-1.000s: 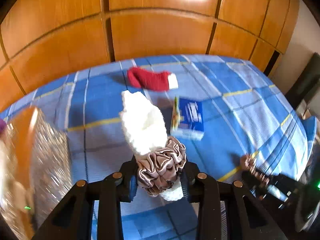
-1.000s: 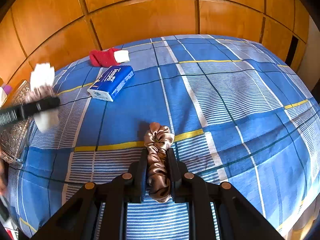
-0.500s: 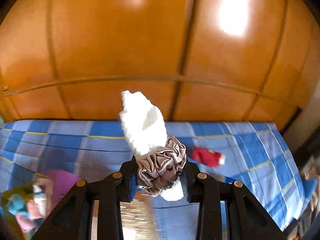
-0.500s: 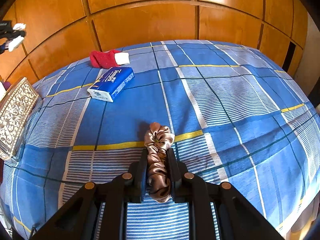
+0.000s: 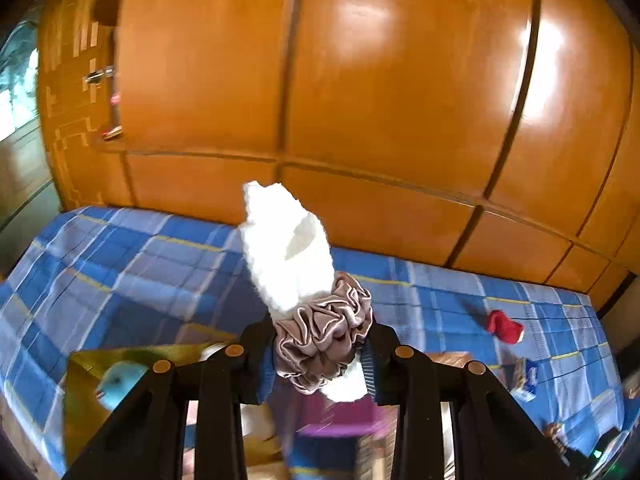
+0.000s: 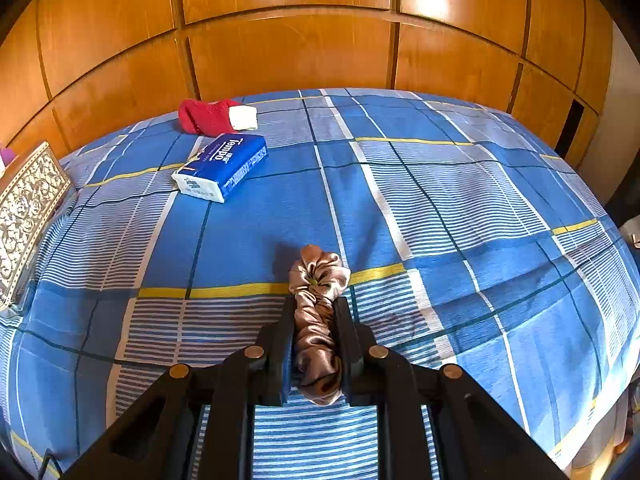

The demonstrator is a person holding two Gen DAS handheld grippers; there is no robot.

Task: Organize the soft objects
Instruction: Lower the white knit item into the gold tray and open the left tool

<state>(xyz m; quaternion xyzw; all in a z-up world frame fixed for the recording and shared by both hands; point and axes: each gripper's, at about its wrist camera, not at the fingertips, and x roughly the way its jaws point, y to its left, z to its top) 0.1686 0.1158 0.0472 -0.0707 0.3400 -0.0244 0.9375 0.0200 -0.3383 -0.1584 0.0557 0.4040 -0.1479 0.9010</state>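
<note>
Glossy orange wooden wardrobe panels [image 6: 288,56] behind, blue plaid bedspread [image 6: 460,208] spread wide below. Far left in the right wrist view, ornate gold-patterned box [image 6: 24,208] at the bed's edge. Next along, red sock with white cuff [image 6: 214,117] lying near the wardrobe, and just in front of it a blue tissue pack [image 6: 224,166], flat on the cover. Centre, right gripper [image 6: 316,336] clamped tight on a brown satin scrunchie [image 6: 318,304], squeezed long and narrow between the black fingers [image 6: 276,344], its free end bunched just over the yellow stripe.

Over to the left wrist view, blurred. Low left, an open yellowish container [image 5: 84,384] with a light blue soft toy [image 5: 118,380] inside. Centre, left gripper [image 5: 320,356] closed on a bundle: white fluffy sock [image 5: 288,252] sticking up, taupe satin scrunchie [image 5: 324,340] ruffled around its base, both pinched between the pads and held up off the bed. Beneath, something purple [image 5: 340,416], too smeared to name. Right, the red sock [image 5: 504,326] and tissue pack [image 5: 526,376] small on the bedspread [image 5: 120,272].
</note>
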